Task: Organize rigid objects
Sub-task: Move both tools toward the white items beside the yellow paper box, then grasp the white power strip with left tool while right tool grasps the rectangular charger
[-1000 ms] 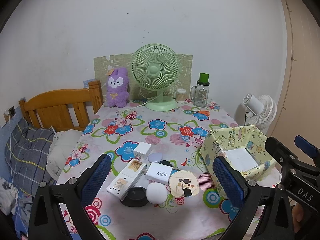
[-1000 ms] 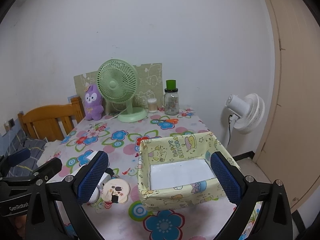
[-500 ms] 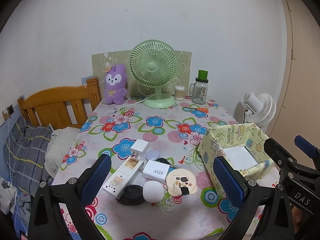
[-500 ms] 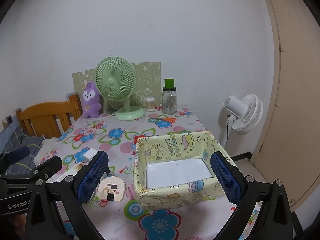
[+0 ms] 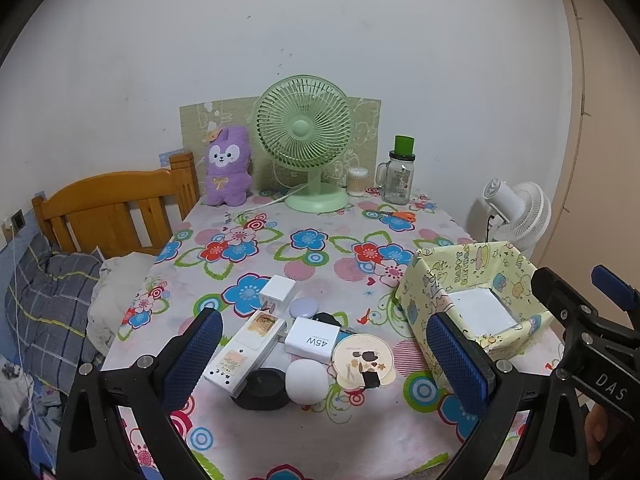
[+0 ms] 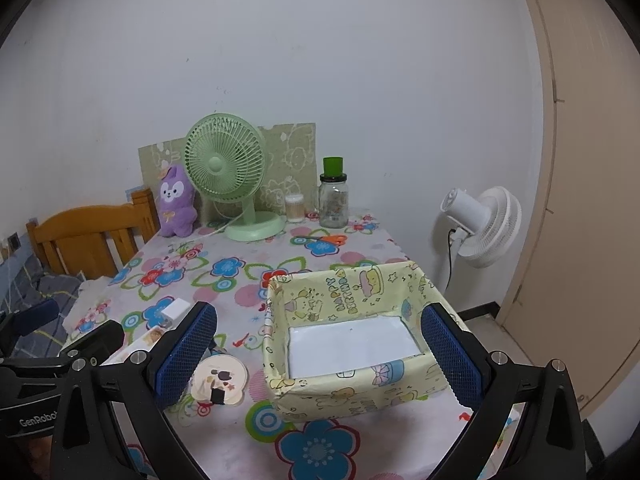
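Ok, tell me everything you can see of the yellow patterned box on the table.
The yellow box is an open-topped rectangular tray that looks like cardboard wrapped in pale yellow cartoon paper printed "Happy Birthday". Its walls stand upright, a little creased. Its white floor holds nothing. It sits flat on the floral tablecloth near the table's right front corner, right of the round compact and apart from it. The right tool is open and hangs in front of it, with no visible contact.

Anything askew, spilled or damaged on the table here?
Nothing spilled or visibly damaged. The small items lie in a loose, overlapping pile beside the empty yellow box, whose front wall looks crumpled. Orange scissors lie apart near the jar.
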Demonstrator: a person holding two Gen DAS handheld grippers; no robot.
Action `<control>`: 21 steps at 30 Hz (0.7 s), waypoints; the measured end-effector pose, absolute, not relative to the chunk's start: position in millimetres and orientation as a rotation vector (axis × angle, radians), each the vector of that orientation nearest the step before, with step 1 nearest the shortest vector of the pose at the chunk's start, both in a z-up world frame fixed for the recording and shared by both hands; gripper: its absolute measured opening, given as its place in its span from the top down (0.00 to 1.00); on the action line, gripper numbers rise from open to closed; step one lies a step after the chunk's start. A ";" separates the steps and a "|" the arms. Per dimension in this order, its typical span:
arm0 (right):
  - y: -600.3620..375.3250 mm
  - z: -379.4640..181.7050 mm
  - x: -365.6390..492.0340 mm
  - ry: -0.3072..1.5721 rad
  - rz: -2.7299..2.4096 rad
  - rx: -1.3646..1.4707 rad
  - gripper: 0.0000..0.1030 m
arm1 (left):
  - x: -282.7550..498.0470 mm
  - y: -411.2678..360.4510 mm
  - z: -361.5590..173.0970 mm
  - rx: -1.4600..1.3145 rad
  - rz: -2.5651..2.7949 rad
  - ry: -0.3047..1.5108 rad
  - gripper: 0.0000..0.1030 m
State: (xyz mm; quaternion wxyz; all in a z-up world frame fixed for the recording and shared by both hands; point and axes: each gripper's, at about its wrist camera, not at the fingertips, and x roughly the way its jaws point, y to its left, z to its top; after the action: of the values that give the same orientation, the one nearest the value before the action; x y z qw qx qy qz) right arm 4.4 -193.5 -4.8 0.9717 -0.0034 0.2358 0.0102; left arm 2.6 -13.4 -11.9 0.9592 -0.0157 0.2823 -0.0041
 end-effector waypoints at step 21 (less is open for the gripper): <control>-164.8 -24.0 26.0 0.515 0.066 -0.003 0.02 | 19.3 21.5 -38.1 -0.048 0.024 0.635 0.00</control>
State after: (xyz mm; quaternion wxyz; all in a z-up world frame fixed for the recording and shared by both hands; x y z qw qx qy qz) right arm 26.0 -164.8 -24.0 0.9665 -0.0013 0.2545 0.0325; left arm 19.3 21.5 -38.1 0.9496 -0.0238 0.3122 0.0119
